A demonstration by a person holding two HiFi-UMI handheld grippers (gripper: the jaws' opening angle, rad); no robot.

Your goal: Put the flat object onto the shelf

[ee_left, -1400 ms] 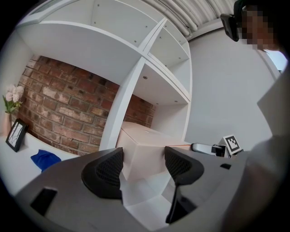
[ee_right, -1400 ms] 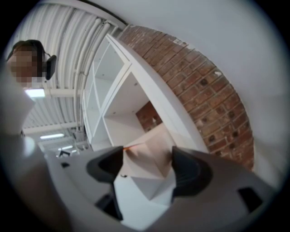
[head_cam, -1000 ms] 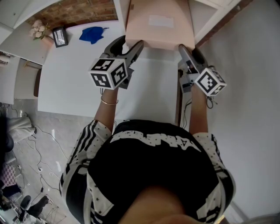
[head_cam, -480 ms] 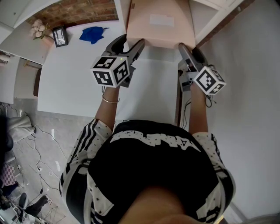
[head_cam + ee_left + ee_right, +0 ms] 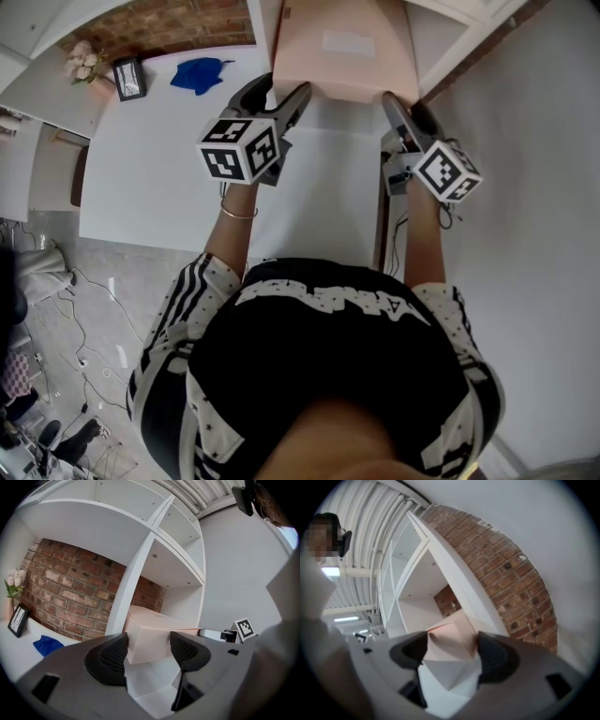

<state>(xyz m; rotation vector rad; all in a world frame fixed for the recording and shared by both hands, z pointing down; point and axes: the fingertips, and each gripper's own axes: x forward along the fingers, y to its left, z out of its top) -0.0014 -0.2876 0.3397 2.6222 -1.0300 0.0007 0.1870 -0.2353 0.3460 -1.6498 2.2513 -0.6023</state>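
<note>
Plainly, the left gripper [image 5: 147,651], jaws wide, clamped the near left corner of the pink box [image 5: 342,47]; the right gripper [image 5: 452,652] clamped its near right corner.

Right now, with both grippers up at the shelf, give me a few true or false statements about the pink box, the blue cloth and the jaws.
1. A corner of the pink box stands between the jaws of both the left gripper and the right gripper. True.
2. The blue cloth lies on top of the pink box. False: it lies on the white surface to the box's left, near the picture frame.
3. A brick wall shows behind the shelf. True.
4. The left gripper's jaws are closed together on nothing. False: they stand apart around the box's corner.
</note>
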